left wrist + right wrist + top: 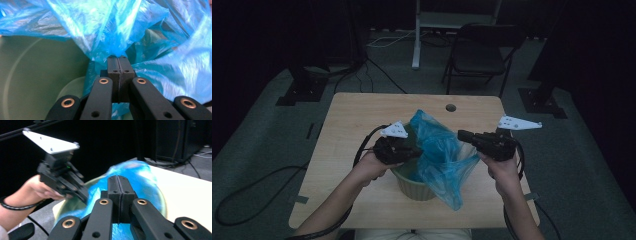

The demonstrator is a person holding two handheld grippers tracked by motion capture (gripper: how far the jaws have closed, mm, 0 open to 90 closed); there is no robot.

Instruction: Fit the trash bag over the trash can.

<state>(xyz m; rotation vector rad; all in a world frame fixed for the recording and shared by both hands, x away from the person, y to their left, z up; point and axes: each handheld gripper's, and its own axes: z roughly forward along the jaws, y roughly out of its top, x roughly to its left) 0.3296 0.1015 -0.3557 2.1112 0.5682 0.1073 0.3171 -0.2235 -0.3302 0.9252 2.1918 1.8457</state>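
Blue plastic bag (439, 155) sits half inside a pale green bin (412, 186) near the front middle of the wooden bench (352, 120), its crumpled film rising above the rim and spilling over the bin's right side toward the bench edge.

We see our left tool (414, 145) at the bin's left rim, with its jaws pressed together and a pinch of the blue film gathered at their tips; in the left gripper view the bag (120, 27) bunches right where the left tool (117, 58) closes, with the smooth green inner wall of the bin (37, 72) to the left.

Our right tool (460, 134) hovers at the bag's upper right, level and pointing toward the left tool. Its jaws are closed flat on each other. In the right gripper view the right tool (117, 177) has the bag (142, 177) behind and below its tips, but we cannot tell whether any film is caught between them. The other hand (40, 190) and the left tool (85, 197) show beyond, at the bin's (72, 207) rim.

A folding chair (479, 52) stands on the floor past the bench's far edge.
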